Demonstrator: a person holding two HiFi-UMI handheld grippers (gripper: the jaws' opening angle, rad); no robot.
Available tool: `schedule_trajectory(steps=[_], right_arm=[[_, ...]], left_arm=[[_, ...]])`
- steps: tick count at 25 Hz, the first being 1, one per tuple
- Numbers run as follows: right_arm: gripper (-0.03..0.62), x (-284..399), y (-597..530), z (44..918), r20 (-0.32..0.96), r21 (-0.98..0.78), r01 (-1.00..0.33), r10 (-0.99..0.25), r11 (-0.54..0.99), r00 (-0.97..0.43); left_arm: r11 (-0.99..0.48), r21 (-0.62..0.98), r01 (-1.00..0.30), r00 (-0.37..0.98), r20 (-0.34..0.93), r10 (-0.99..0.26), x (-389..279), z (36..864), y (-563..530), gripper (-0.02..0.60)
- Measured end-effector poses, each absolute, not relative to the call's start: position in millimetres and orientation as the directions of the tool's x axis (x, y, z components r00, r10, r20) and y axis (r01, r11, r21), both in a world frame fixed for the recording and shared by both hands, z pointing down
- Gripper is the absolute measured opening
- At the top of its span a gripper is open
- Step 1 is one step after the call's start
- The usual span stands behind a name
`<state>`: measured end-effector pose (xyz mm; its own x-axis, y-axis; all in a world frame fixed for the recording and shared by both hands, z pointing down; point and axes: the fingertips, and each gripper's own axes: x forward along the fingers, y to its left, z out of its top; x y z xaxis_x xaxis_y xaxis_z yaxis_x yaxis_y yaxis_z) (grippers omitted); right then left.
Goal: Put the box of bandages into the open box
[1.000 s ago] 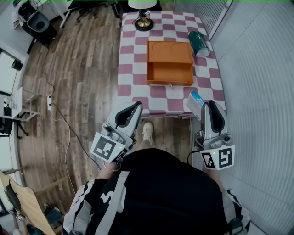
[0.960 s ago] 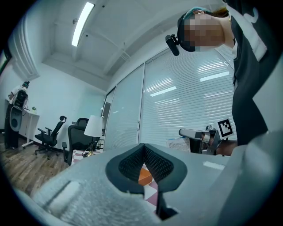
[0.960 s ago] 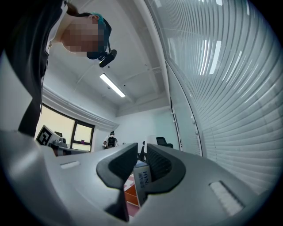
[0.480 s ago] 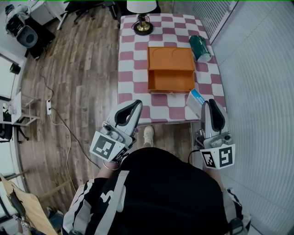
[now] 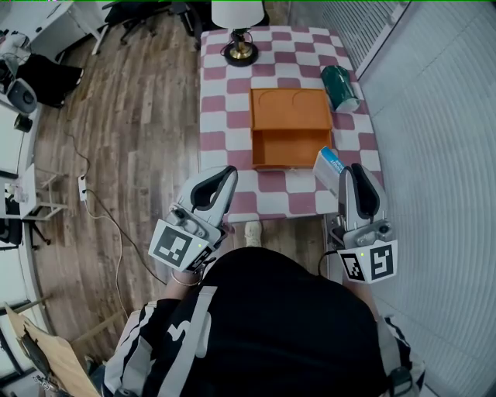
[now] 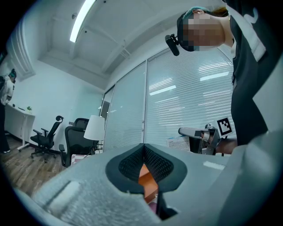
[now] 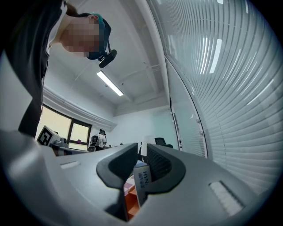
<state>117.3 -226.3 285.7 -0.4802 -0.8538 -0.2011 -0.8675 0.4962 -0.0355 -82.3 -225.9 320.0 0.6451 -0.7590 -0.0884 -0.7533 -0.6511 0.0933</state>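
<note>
The orange open box [image 5: 288, 147] stands in the middle of the checkered table [image 5: 221, 139], its lid [image 5: 289, 108] folded back on the far side. A white and blue box of bandages [image 5: 328, 166] is pinched upright in my right gripper [image 5: 348, 175], just off the orange box's near right corner. In the right gripper view the bandage box [image 7: 142, 180] sits between the two pads of the right gripper [image 7: 141, 152]. My left gripper [image 5: 223, 177] hovers over the table's near left edge. In the left gripper view, that left gripper [image 6: 143, 148] is shut with nothing in it.
A lamp [image 5: 237, 23] stands at the table's far end. A green tin [image 5: 339, 87] lies near the far right edge. A blind-covered wall [image 5: 434, 155] runs close along the right. A shoe [image 5: 249, 231] shows below the near edge, and a cable [image 5: 101, 217] runs over the wooden floor at left.
The table has come nearer in the head view. Both grippers now reach over its near edge, and the held bandage box is right beside the orange box.
</note>
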Motion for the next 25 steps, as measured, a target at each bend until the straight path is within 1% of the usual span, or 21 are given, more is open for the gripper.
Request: schedule_trajectory(steps=[4,6,10,15,18,25], right_arm=[[0.063,109,-240,288,-0.199,-0.038,-0.868,-0.855,0.496,-0.48],[0.063,106,-247,289,-0.199,-0.038,-0.868,-0.855,0.495,-0.479],[0.063,99,-261,290,-0.206,-0.04,-0.872,-0.858,0.488,-0.471],[0.063,88,-272,288,-0.209,-0.04,-0.868,-0.854,0.494,-0.476],[0.063,85,-277,288,-0.208,-0.047,-0.868,-0.855,0.494,-0.475],[0.063,79,-290,294,-0.192,-0.06,-0.86,-0.851,0.507,-0.488]], left_arm=[[-0.656,0.088,-0.75,0.651,-0.079,-0.755,-89,324,-241,0.003],[-0.665,0.096,-0.741,0.658,-0.097,-0.747,-89,320,-249,0.003],[-0.668,0.083,-0.74,0.664,-0.067,-0.744,-97,328,-265,0.003],[-0.67,0.085,-0.737,0.666,-0.073,-0.742,-104,324,-280,0.003],[-0.676,0.083,-0.732,0.671,-0.082,-0.737,-104,321,-286,0.003],[-0.689,0.096,-0.719,0.686,-0.061,-0.725,-102,329,-300,0.003]])
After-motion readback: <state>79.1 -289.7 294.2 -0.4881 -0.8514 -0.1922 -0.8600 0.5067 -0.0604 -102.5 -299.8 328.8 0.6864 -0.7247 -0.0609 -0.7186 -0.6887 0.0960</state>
